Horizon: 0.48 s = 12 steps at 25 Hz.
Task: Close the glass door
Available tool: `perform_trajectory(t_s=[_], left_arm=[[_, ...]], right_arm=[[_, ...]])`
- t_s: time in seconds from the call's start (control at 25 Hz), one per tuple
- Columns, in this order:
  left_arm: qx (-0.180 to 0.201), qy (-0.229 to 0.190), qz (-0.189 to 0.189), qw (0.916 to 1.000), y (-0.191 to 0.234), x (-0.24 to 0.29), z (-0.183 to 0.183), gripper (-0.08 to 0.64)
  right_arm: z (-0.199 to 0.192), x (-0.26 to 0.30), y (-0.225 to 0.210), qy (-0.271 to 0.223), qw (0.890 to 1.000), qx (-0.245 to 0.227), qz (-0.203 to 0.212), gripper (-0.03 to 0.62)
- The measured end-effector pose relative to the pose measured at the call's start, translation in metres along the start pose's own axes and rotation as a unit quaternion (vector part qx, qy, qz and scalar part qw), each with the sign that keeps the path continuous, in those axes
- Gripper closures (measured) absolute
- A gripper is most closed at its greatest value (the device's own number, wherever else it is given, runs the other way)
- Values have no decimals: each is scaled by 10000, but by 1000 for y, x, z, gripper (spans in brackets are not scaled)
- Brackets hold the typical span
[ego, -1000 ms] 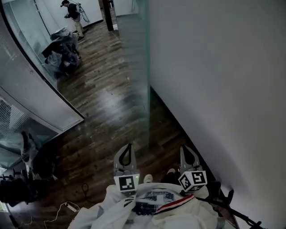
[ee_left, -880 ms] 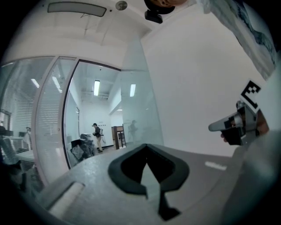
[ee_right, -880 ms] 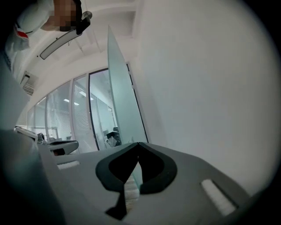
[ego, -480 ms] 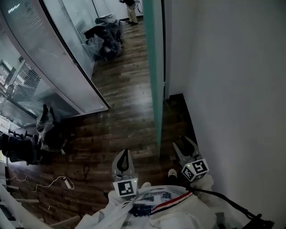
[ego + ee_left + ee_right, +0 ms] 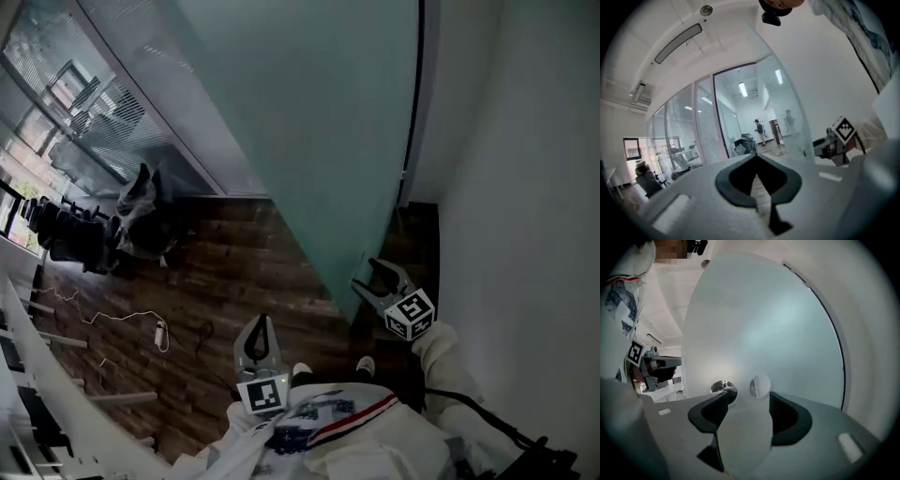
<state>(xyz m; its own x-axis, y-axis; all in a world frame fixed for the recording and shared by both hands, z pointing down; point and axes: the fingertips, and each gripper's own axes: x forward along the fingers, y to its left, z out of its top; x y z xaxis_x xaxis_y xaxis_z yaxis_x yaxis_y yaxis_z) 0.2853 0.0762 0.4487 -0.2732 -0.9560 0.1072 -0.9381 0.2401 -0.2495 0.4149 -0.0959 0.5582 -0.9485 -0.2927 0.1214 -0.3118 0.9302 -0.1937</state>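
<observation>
- While it sat closest to the person's white top, the left gripper [image 5: 261, 321] had its fingers [image 5: 725, 187] pressed together at the tips w/ nothing in them; only wood floor [image 5: 234, 272] showed thru the gap behind the tips.
- Right gripper [image 5: 373, 278], a bit ahead & to the right, had its fingers [image 5: 787, 418] spread wide, having just been opening; nothing was btwn them & no pad pressed on anything.
- Glass door [image 5: 319, 141], frosted, stood right in front of the right gripper: its lower corner was near the tips in head view, and its face filled the right gripper view.
- On the door, just past the fingertips, were a chrome knob [image 5: 721, 386] by the left finger & a round disc [image 5: 760, 385] beside it.
- White wall [image 5: 525, 187] ran along the door's right side.
- Further left on the floor lay a power strip [image 5: 159, 332] w/ white cable, then a dark heap [image 5: 141, 220] against the glass partition [image 5: 112, 103].
- Far off in the left gripper view, a person [image 5: 759, 127] stood down the corridor.
</observation>
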Motion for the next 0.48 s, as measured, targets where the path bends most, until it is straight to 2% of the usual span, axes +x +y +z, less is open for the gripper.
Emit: perform_trajectory(t_s=[0.12, 0.2, 0.28, 0.32, 0.36, 0.44, 0.48], left_arm=[[3, 123, 335, 9994, 11, -4, -15, 558], [-20, 169, 430, 9989, 20, 4, -24, 558], [-47, 192, 450, 9988, 26, 12, -29, 558], [-58, 183, 436, 9989, 28, 17, -30, 558], [-61, 154, 409, 9990, 30, 23, -30, 558], [-51, 54, 338, 9994, 36, 37, -29, 558], [-60, -8, 309, 9995, 39, 45, -29, 558]], right_arm=[[-6, 21, 0, 78, 9994, -115, 331, 324], [-8, 33, -2, 59, 9991, -160, 397, 316], [-8, 39, 4, 90, 9979, -423, 488, 328], [-7, 42, 10, 158, 9961, -688, 526, 371], [-5, 46, 16, 237, 9938, -952, 528, 451], [-3, 57, 20, 269, 9925, -1081, 510, 432], [-6, 62, 17, 214, 9936, -972, 530, 454]])
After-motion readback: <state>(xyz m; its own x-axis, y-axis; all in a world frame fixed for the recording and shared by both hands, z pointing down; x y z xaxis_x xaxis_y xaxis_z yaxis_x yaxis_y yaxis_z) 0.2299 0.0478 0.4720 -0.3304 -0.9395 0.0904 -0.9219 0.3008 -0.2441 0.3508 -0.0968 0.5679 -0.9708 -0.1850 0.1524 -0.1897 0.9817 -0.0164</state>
